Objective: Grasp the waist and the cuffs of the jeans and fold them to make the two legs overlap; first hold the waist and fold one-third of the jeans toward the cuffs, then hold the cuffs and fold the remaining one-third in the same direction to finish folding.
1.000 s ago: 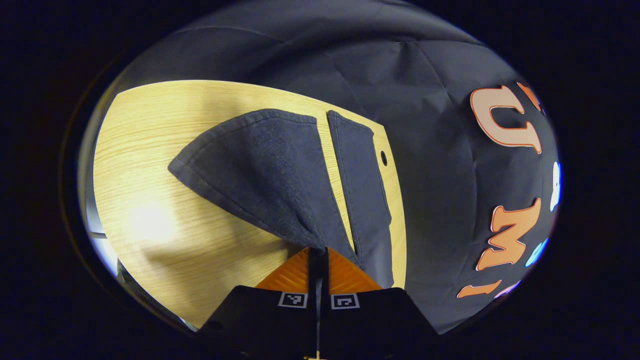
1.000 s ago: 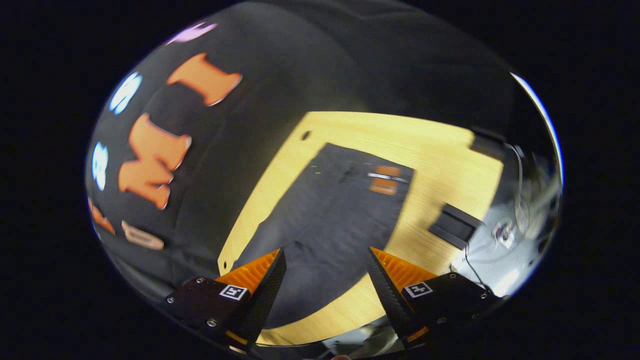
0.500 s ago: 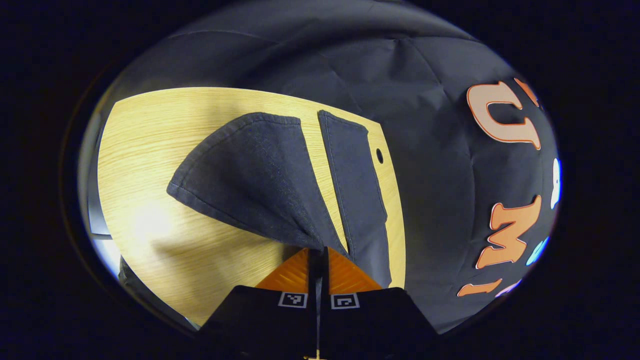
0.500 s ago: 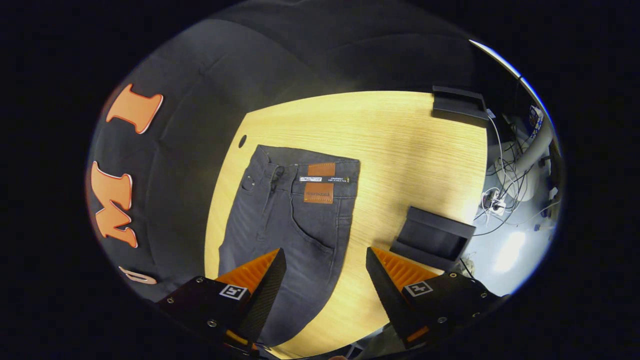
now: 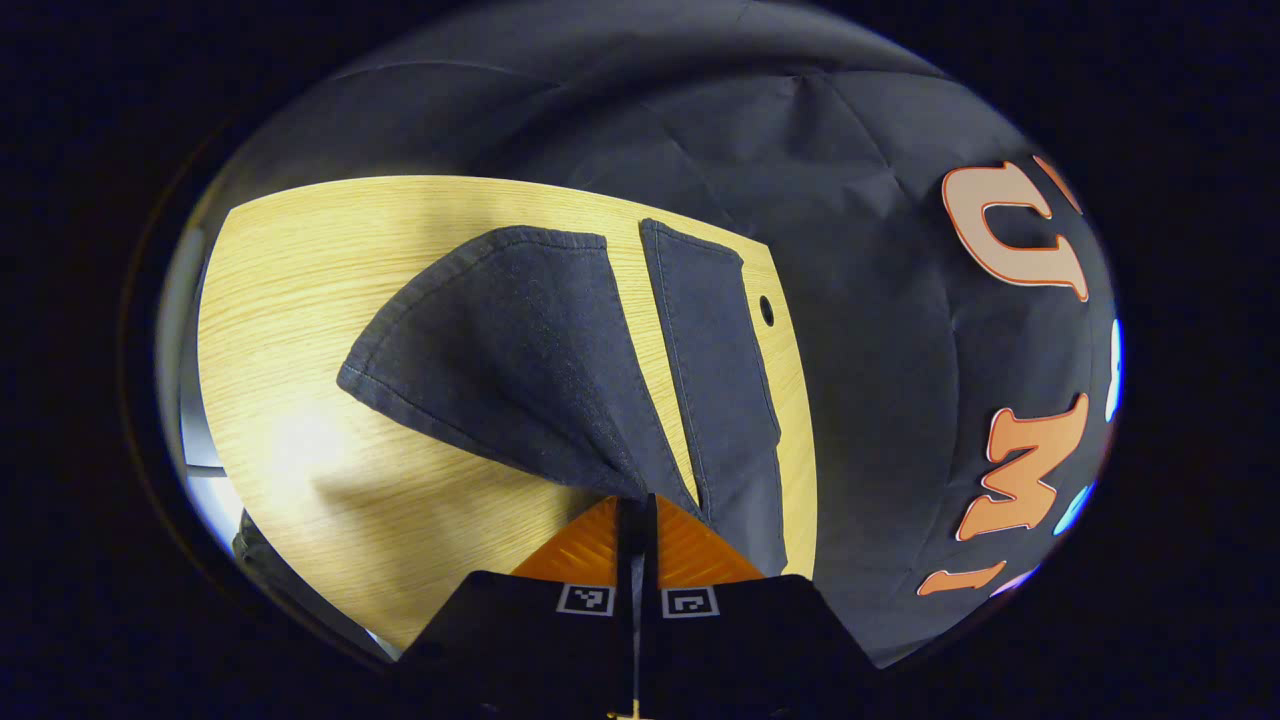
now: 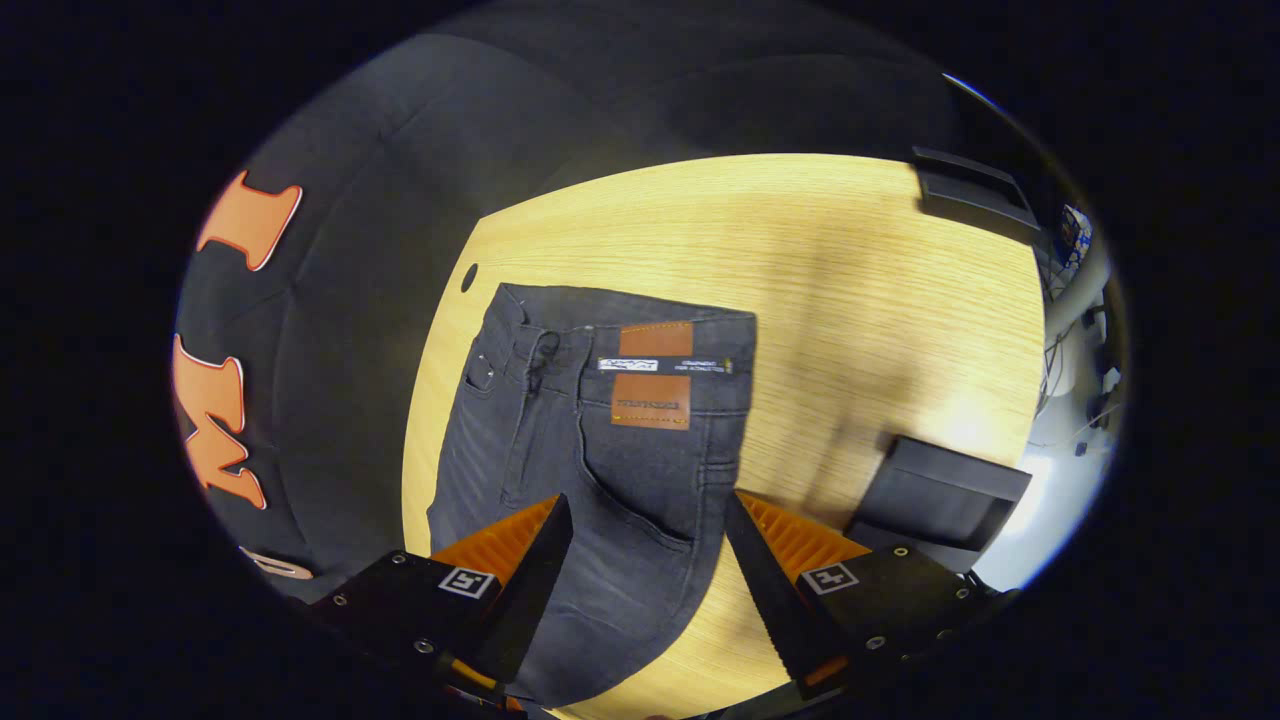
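Left tongs (image 5: pixel 636 510) clamped on limp jeans (image 6: pixel 600 440) leg; right tongs (image 6: pixel 640 560) apart above waist; grab waistband.

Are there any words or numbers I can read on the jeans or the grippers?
Brown patch on the jeans waistband: has small print, too small to read.
White strip across that patch: has print, too small to read.
Square black-and-white markers on the left gripper, and one on the right gripper: patterns, not words.
No readable numbers anywhere.
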